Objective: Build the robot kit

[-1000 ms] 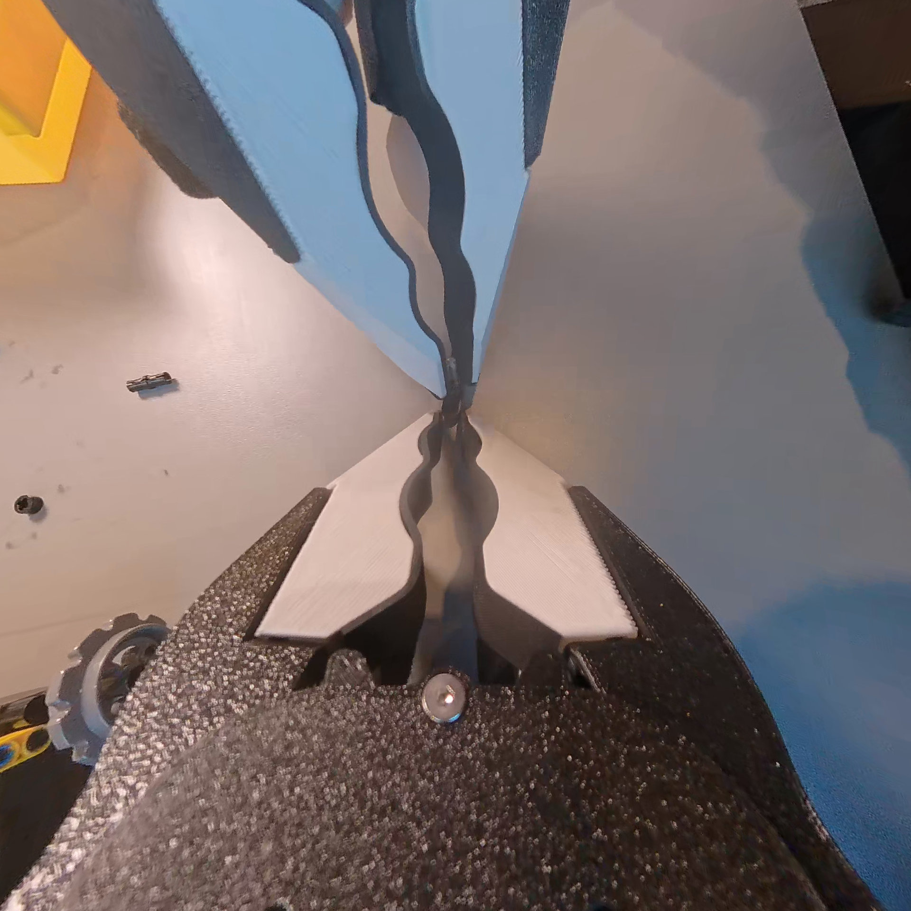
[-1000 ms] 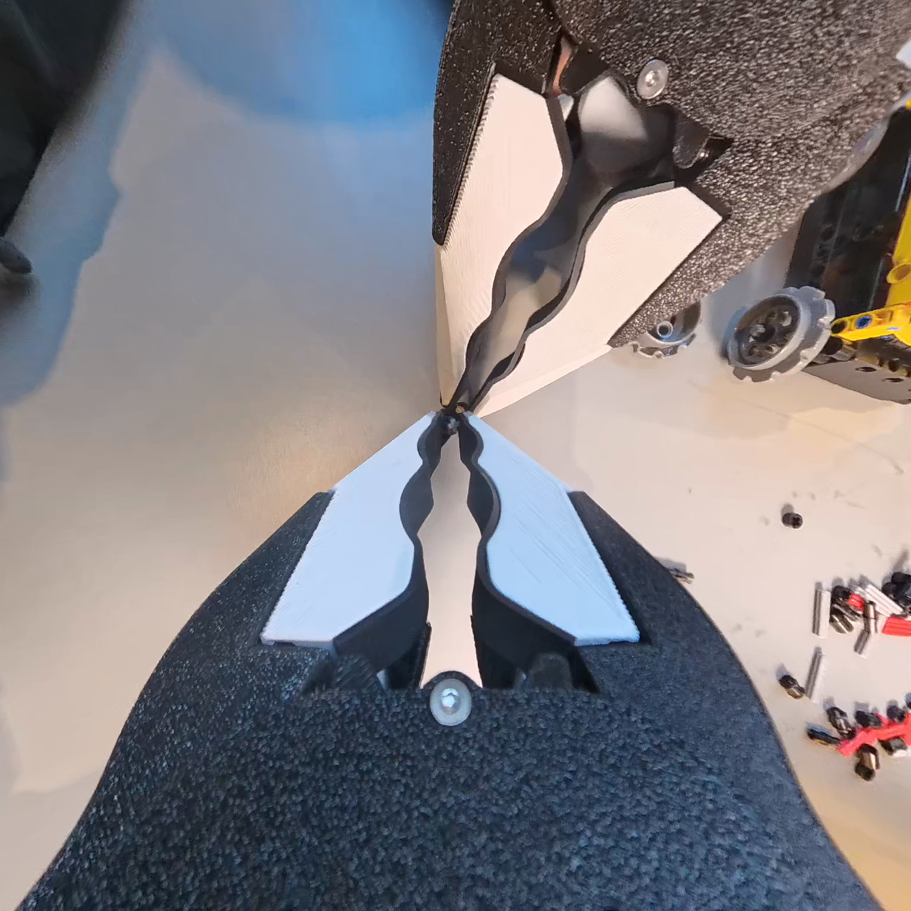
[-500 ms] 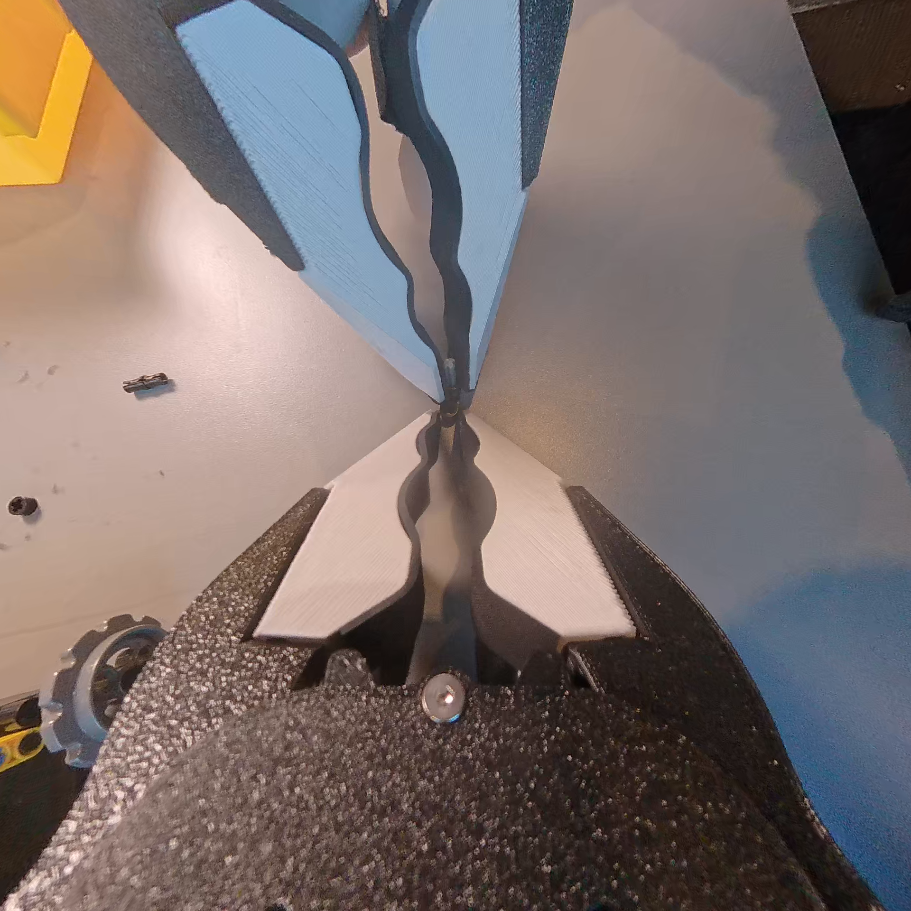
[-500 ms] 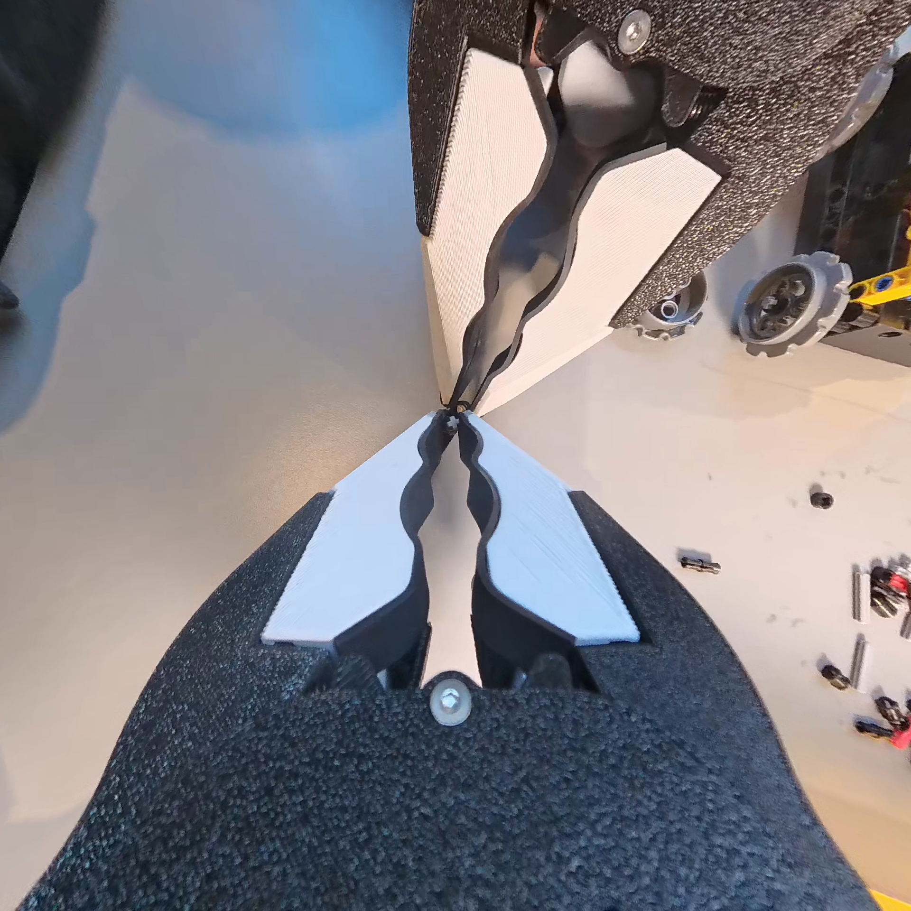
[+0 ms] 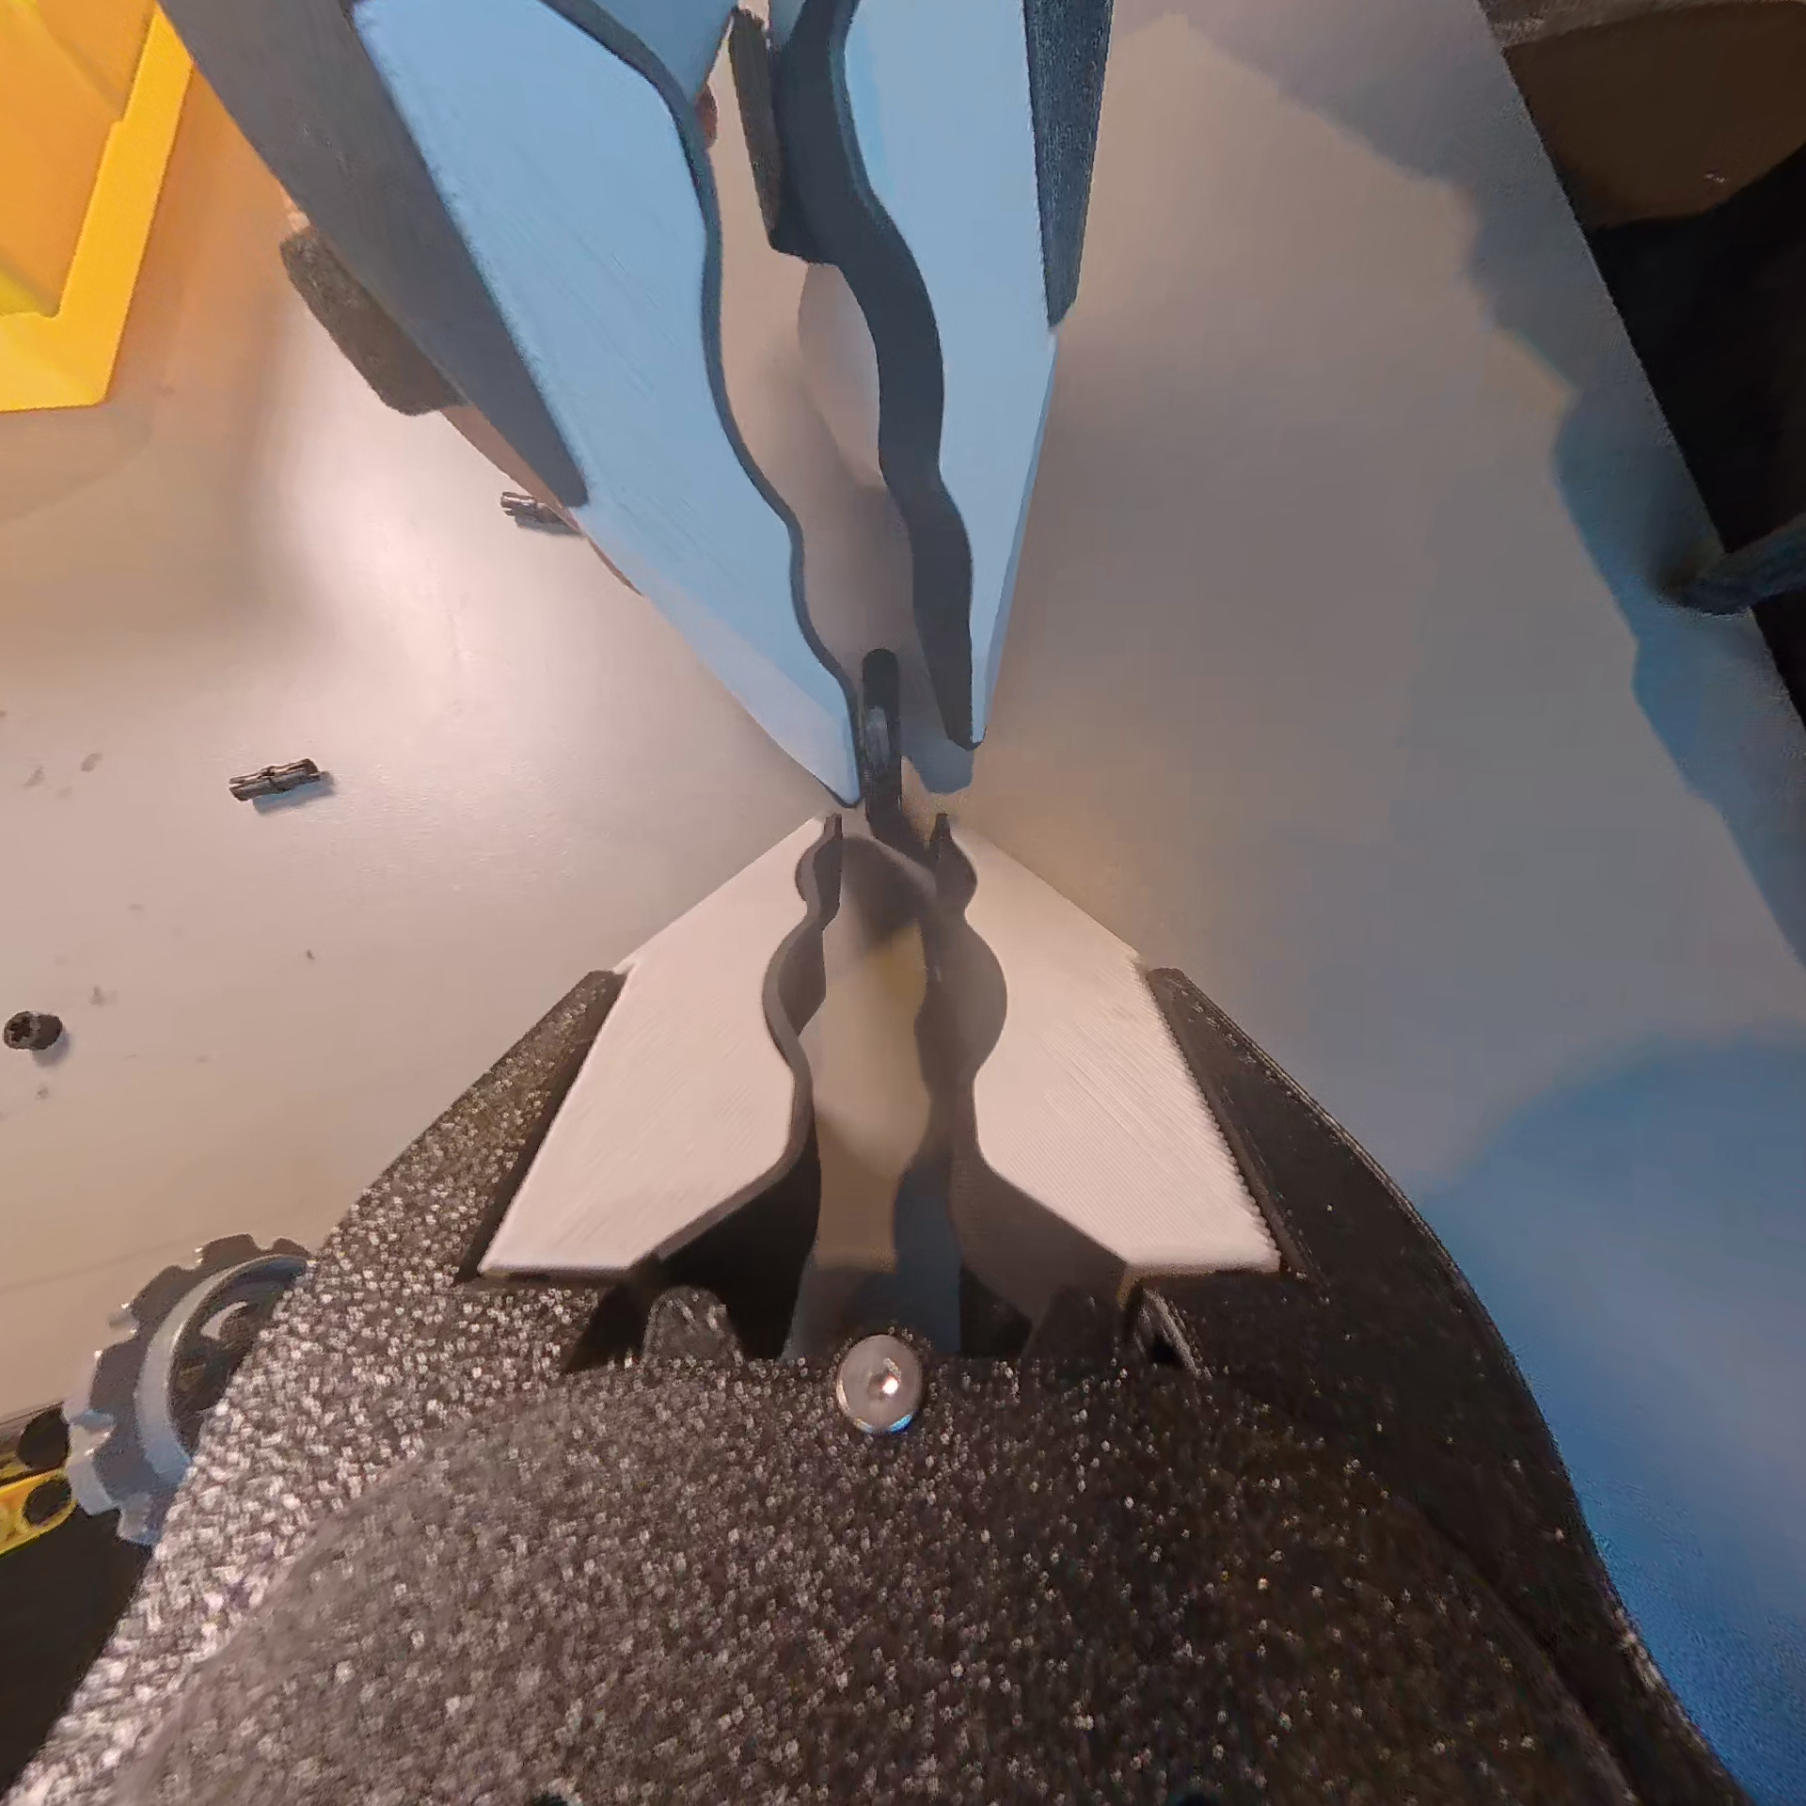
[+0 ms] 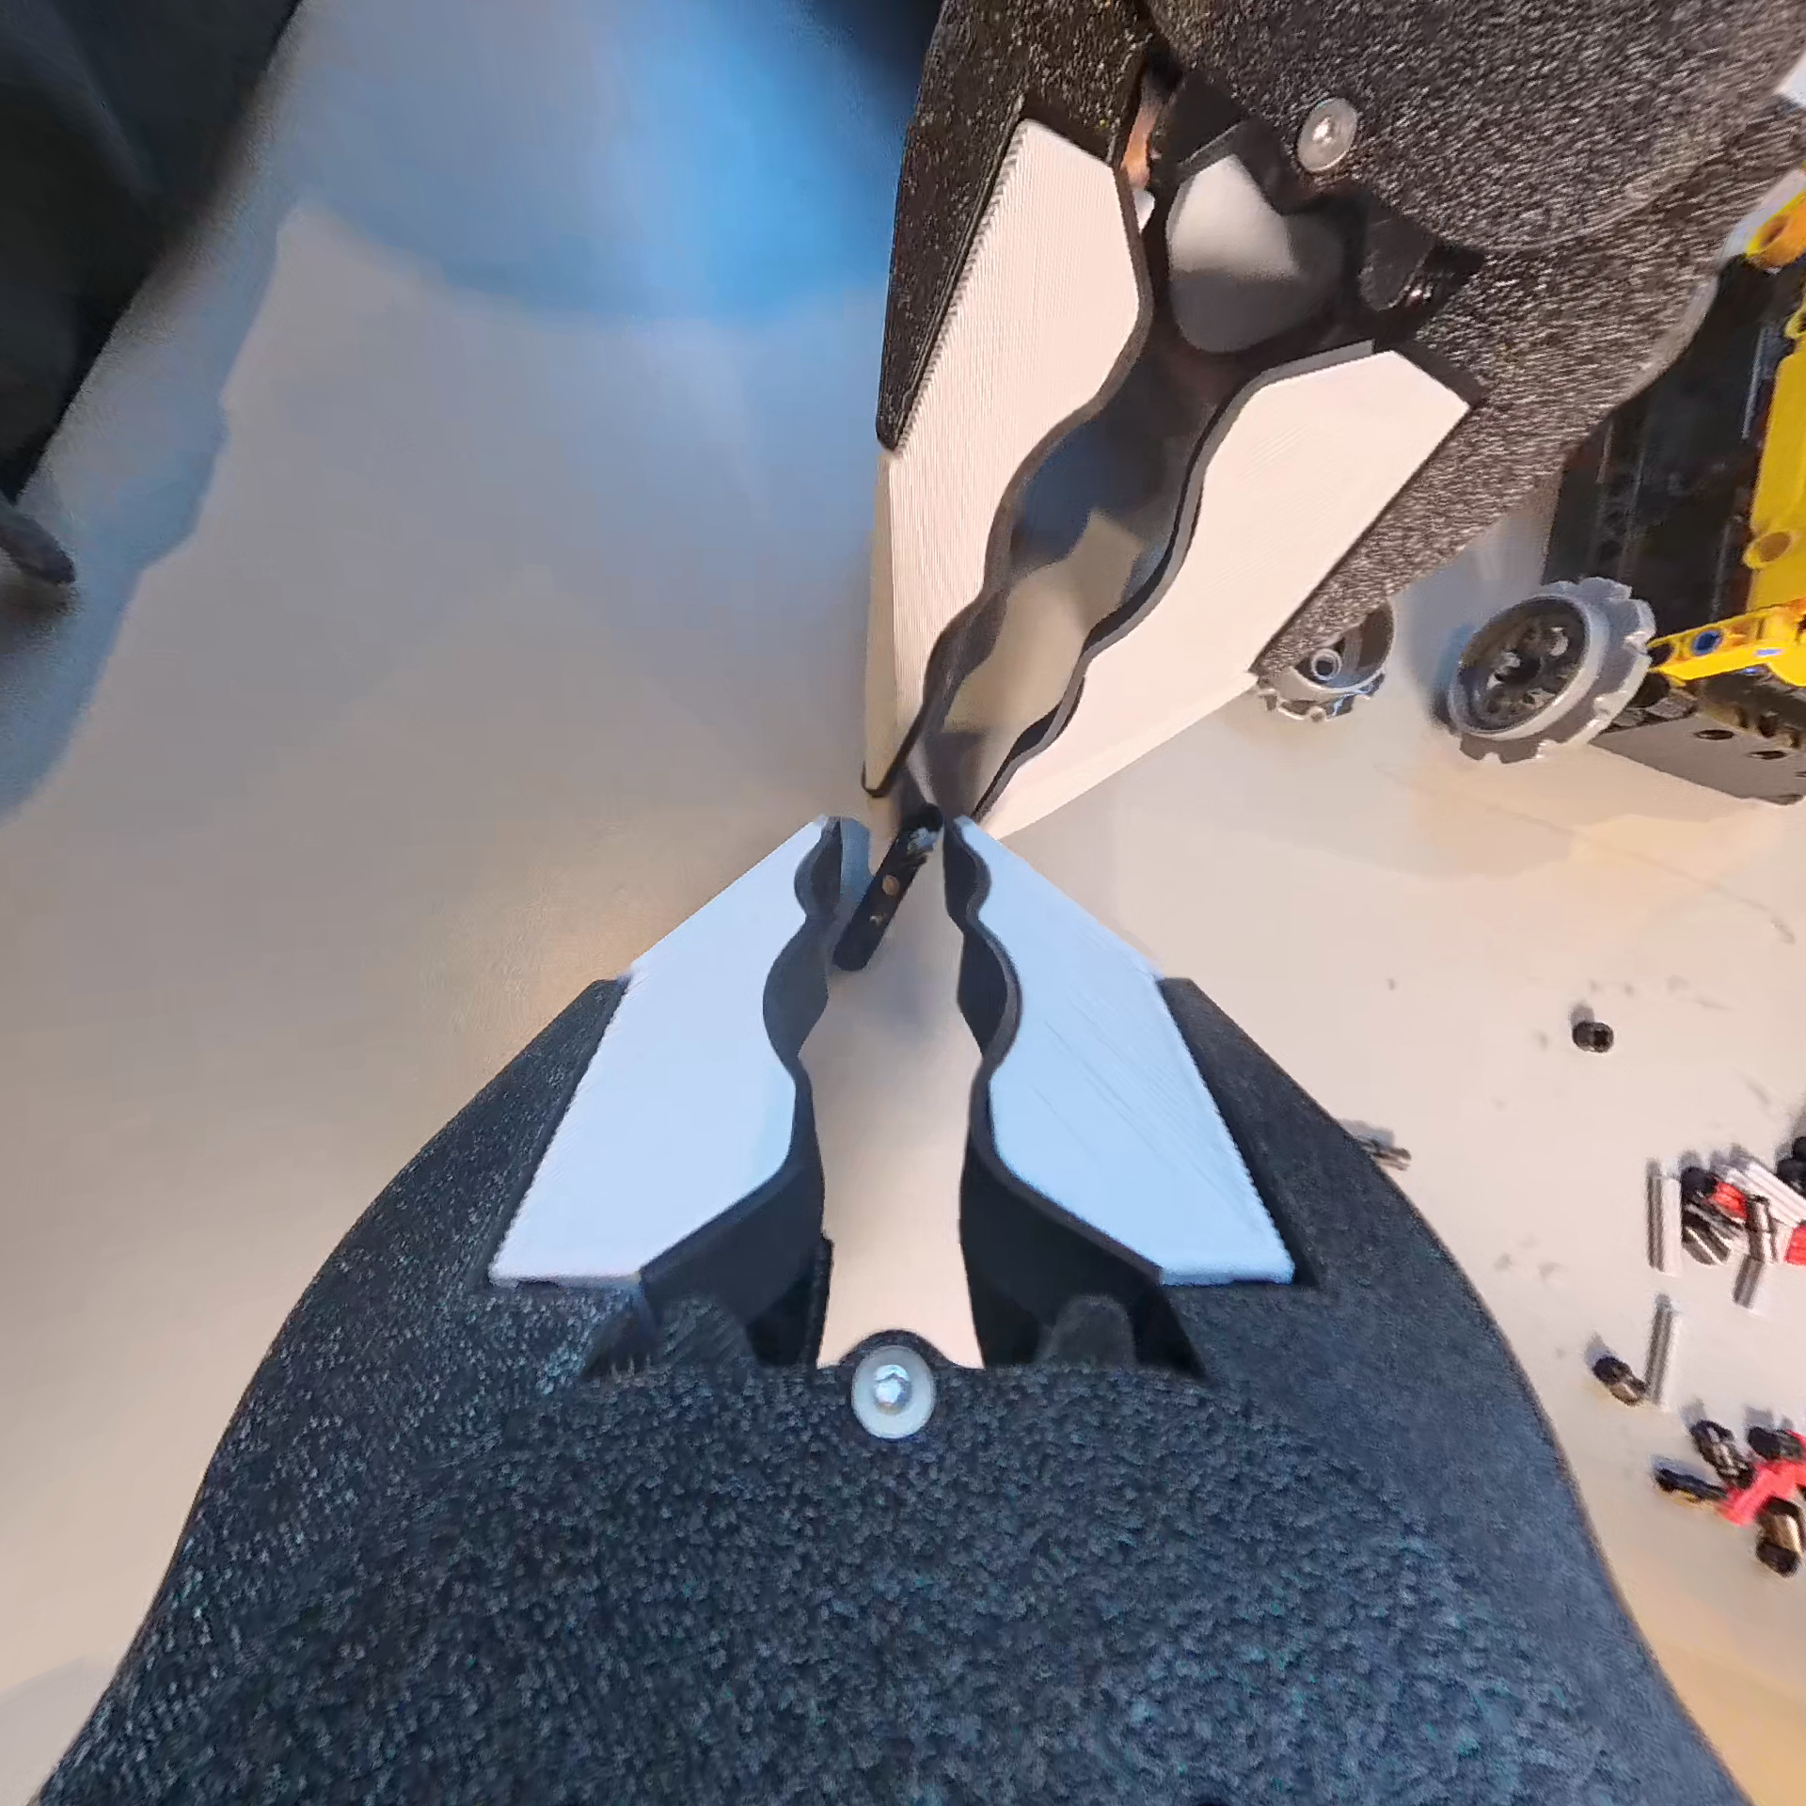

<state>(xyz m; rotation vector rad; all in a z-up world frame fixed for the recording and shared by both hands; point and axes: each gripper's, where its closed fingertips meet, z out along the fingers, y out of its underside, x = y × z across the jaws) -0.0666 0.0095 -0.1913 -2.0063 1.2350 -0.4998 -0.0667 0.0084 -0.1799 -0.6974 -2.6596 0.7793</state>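
My two grippers meet tip to tip above a pale table (image 5: 1270,684). My left gripper (image 5: 889,831) has its fingertips a small gap apart. My right gripper (image 6: 891,831) is also parted. A small thin black part (image 6: 884,894) sits between the two pairs of tips. It is narrower than either gap, and neither pair of pads visibly clamps it. In the left wrist view the part (image 5: 880,723) stands upright against one finger of the right gripper (image 5: 909,762). In the right wrist view the left gripper (image 6: 924,796) comes down from the top.
A yellow bin (image 5: 49,244) is at the far left. Loose black pins (image 5: 279,782) lie on the table. A yellow and black model (image 6: 1740,586) with grey toothed wheels (image 6: 1554,674) stands at the right. A pile of red, black and grey pins (image 6: 1740,1222) lies nearby.
Both grippers were shut tip to tip on the small part. Now both pairs of fingers have parted, and the black part shows loose between them.
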